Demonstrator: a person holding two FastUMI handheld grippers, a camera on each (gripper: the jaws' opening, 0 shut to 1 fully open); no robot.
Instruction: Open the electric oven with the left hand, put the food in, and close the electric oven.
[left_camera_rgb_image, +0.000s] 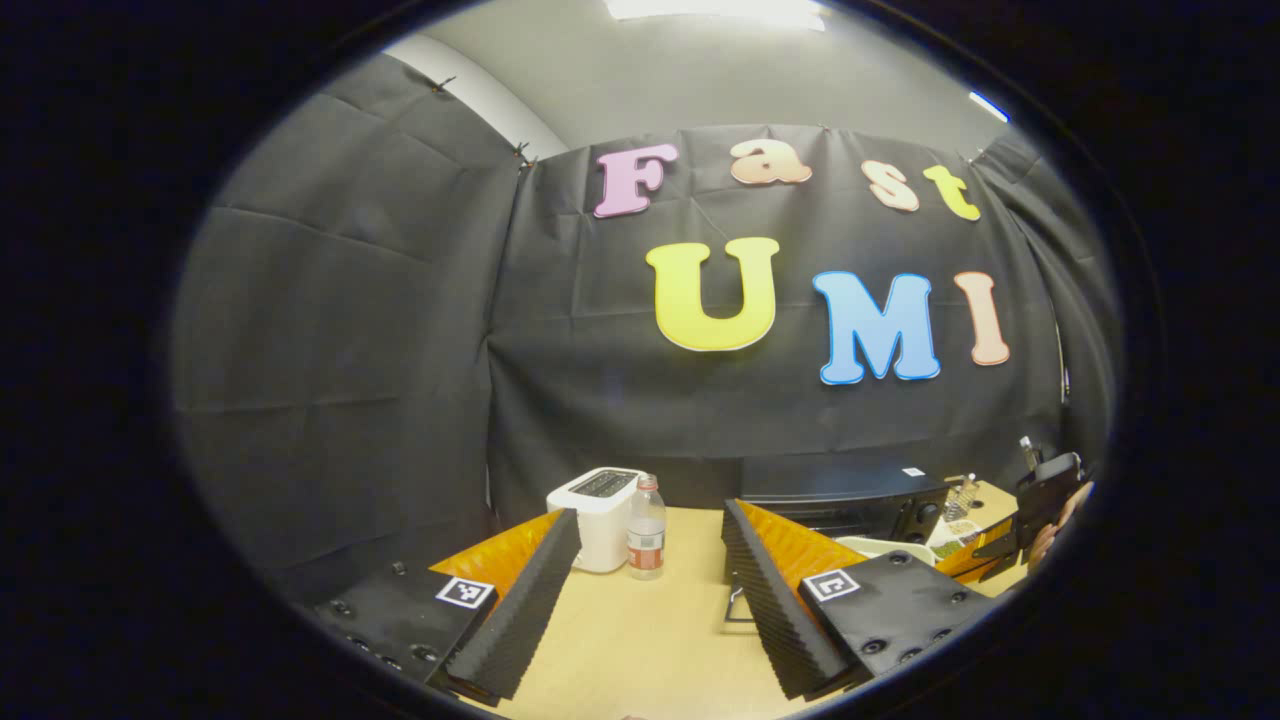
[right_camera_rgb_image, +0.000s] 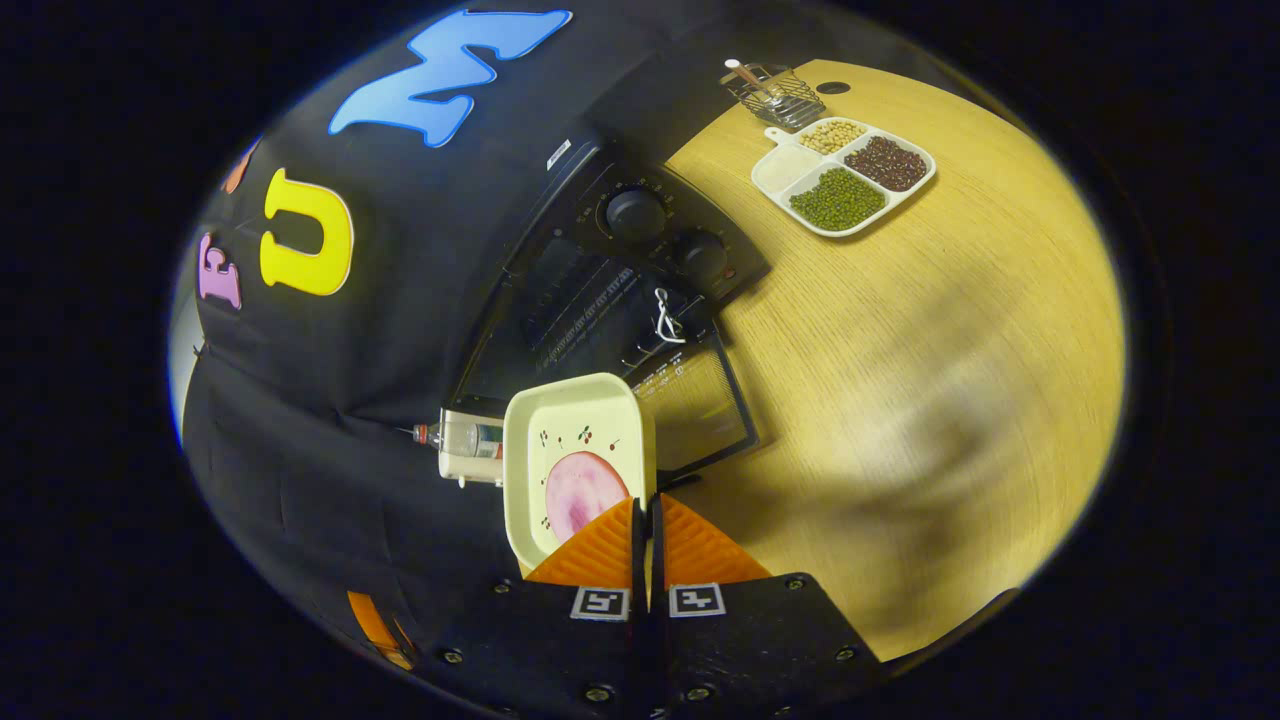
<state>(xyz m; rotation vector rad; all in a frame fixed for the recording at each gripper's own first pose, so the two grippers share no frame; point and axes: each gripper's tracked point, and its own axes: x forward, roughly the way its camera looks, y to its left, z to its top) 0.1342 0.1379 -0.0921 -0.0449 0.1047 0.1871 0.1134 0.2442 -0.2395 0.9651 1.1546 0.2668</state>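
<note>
Tongs on the right (right_camera_rgb_image: 645, 520) pinch the rim of a cream tray (right_camera_rgb_image: 575, 440) carrying a pink slice of food (right_camera_rgb_image: 580, 490), beside the electric oven (right_camera_rgb_image: 610, 280), whose glass door (right_camera_rgb_image: 700, 400) hangs open. Left tongs (left_camera_rgb_image: 650, 590) gape wide over the wooden surface (left_camera_rgb_image: 650, 640), near a white toaster (left_camera_rgb_image: 600, 515) and a bottle (left_camera_rgb_image: 647, 530).

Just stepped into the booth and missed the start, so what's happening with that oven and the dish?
A person is working with two handheld grippers. The right gripper is shut on the rim of a cream dish carrying a pink slice of food, holding it in front of the black electric oven, whose glass door lies open on the wooden table. The left gripper hangs open over the table, near a white toaster and a bottle. The food is not yet inside.
</note>
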